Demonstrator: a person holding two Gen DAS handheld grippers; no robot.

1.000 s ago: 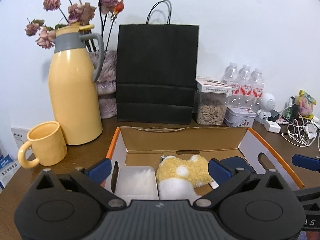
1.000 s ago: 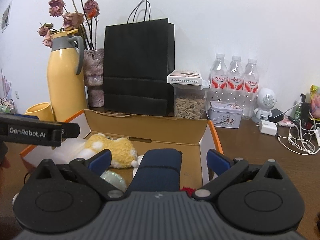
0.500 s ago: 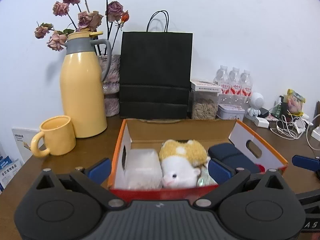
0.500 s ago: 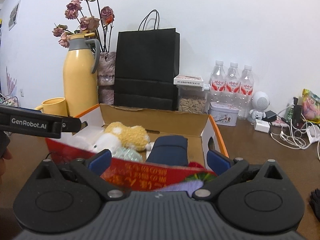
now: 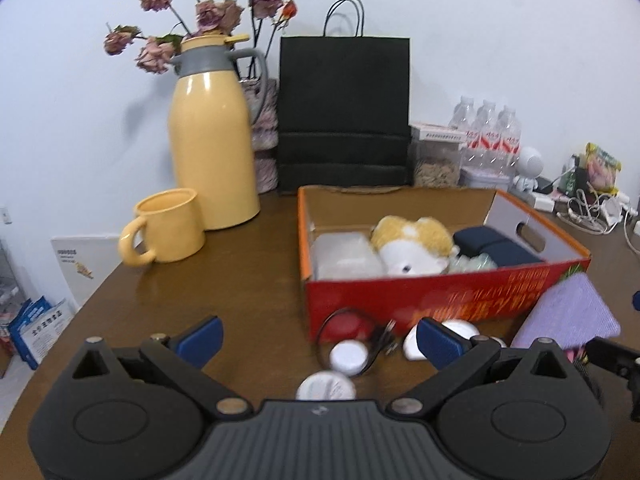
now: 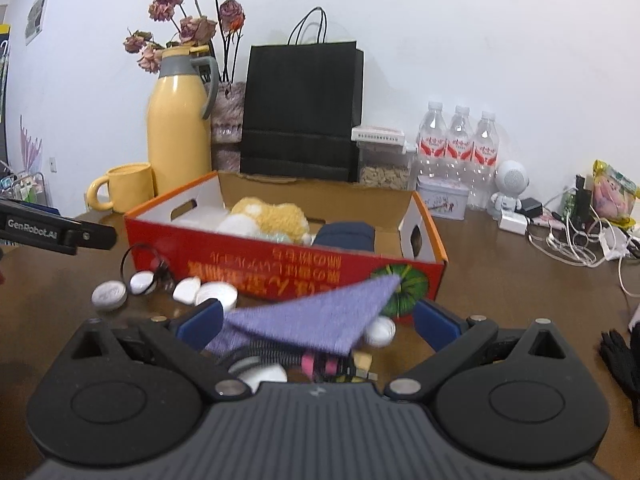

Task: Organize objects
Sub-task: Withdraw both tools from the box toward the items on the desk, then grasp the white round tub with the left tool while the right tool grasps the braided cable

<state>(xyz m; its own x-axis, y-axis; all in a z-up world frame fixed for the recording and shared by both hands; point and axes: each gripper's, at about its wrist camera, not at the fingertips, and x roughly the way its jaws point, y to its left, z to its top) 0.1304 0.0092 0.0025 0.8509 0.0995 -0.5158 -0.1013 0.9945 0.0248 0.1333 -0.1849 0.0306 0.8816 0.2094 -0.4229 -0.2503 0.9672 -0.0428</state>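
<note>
Left wrist view: left claw (image 5: 318,332) spread wide with nothing between its blue pads, hovering above the brown desk (image 5: 240,280). Ahead of it stands a red cardboard box (image 5: 440,296) with an orange rim, holding a yellow-and-white plush toy (image 5: 412,246), a white packet (image 5: 344,258) beside the toy, and a dark blue case (image 5: 496,246) on the far side of the toy. On the desk just in front of the box lie several small white round discs (image 5: 349,356) and a thin black cord loop (image 5: 336,316). A purple cloth (image 5: 568,316) leans near the box's front corner. To the box's other side stand a yellow mug (image 5: 168,226) and a tall yellow thermos (image 5: 212,140), with dried flowers (image 5: 200,12) and a black paper bag (image 5: 344,112) behind. Right wrist view: right claw (image 6: 318,326) likewise spread, its blue pads standing either side of the purple cloth (image 6: 316,316) without visibly closing on it; whether a pad touches the cloth cannot be told. Beneath the cloth lie a metal spring (image 6: 272,350) and a pink item (image 6: 320,362), too blurred to identify. The red box (image 6: 256,264) sits just beyond, with the white discs (image 6: 216,294) at its front edge. Three water bottles (image 6: 460,140), a jar of seeds (image 6: 384,164) and tangled white cables (image 6: 576,240) lie further back.
</note>
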